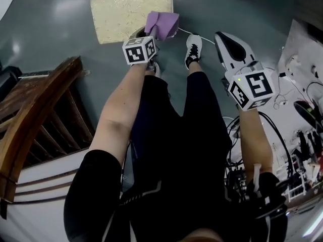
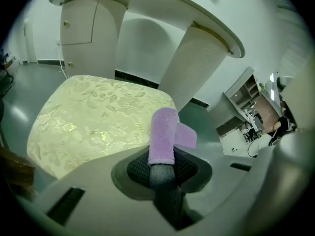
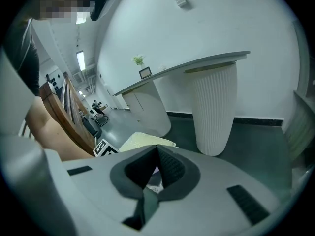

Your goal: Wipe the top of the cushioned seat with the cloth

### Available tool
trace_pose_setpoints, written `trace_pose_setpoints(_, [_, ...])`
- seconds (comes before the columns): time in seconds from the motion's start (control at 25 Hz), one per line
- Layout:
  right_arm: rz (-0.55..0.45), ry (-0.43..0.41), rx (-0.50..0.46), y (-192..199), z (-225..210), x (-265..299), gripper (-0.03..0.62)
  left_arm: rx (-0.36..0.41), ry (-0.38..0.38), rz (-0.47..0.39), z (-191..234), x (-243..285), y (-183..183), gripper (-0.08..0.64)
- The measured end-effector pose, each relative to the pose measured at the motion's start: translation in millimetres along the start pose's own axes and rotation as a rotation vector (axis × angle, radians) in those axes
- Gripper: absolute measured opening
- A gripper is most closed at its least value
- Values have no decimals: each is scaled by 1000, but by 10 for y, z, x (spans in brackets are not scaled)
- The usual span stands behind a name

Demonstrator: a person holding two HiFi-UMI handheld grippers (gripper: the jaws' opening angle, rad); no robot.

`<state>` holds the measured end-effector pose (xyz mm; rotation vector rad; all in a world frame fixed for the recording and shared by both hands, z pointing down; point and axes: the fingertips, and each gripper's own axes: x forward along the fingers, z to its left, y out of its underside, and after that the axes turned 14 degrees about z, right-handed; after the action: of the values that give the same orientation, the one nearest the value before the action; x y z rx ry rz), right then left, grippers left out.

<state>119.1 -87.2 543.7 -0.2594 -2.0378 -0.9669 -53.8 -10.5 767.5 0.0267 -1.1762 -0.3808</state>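
Protruding from the left gripper (image 2: 162, 167), whose jaws are clamped on its lower end, a folded lilac fleece cloth (image 2: 163, 132) is seen at the near right corner of the pale yellow, leaf-patterned square cushioned seat (image 2: 93, 117). Whether cloth and seat touch cannot be told. The right gripper (image 3: 157, 157) is held well apart from the seat, above the glossy grey floor (image 1: 60, 14), its jaws closed tip to tip with nothing gripped.
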Motion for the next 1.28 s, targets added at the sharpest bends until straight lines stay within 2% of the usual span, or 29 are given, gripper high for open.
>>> trace_pose_setpoints(0.12, [-4, -2, -11, -46, 145, 70, 6, -18, -24, -4, 283, -80, 41, 78])
trace_pose_setpoints(0.32, [-1, 3, -22, -58, 297, 198, 6, 21, -52, 3, 458, -121, 82, 78])
trace_pose_setpoints(0.68, [2, -6, -54, -150, 709, 403, 6, 7, -88, 2, 894, -319, 155, 78])
trace_pose_setpoints(1.28, [27, -34, -106, -369, 1209, 759, 6, -59, -193, -16, 1798, -779, 209, 78])
